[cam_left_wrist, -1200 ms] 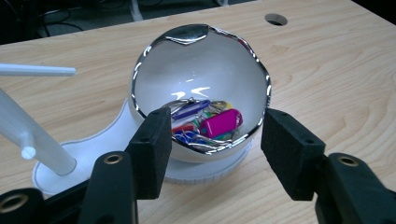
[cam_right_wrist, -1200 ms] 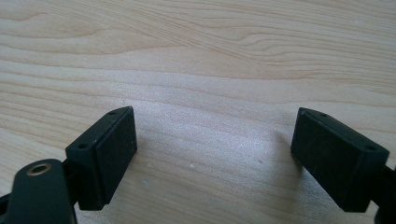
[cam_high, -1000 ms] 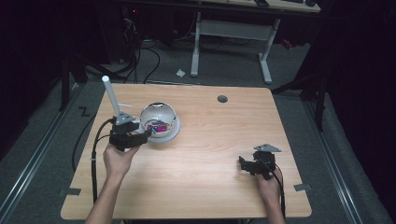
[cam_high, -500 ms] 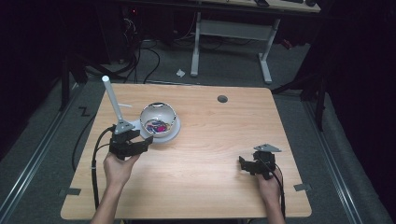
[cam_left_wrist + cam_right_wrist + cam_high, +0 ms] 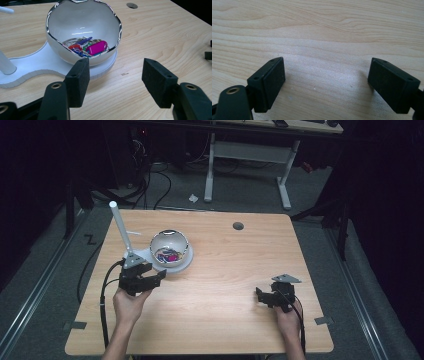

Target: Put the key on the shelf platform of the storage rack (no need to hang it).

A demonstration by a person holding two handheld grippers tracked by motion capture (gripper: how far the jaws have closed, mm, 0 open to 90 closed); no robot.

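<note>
Since a second ago my left gripper [image 5: 150,276] has drawn back a little from the bowl toward the near edge of the table [image 5: 225,330]; it had been right against the bowl's near-left side, and now there is a small gap. My right gripper [image 5: 265,296] has not shifted: it rests near the near right corner, well apart from everything else.

The fingers [image 5: 77,83] of my left gripper are spread wide with nothing between them, only bare wood. Straight ahead of them sits the white bowl [image 5: 82,32] with its shiny wavy rim, on the round end of a white base plate [image 5: 30,67] in the left half of the table, toward the far edge. A white post [image 5: 120,227] rises from the plate's other end. Inside the bowl lies the bunch of keys [image 5: 87,46]: a pink tag, a red one, a blue one and some rings, all tangled at the bottom.

My right fingers [image 5: 270,82] are likewise released, hovering low over the tabletop and holding nothing.

As I read it, the work has barely begun or stands between steps. The keys are in the bowl untouched, and neither pair of fingers has a hold on anything. What is left is the whole grasp: going in over the rim, closing on a tag or ring, and lifting the bunch out.
</note>
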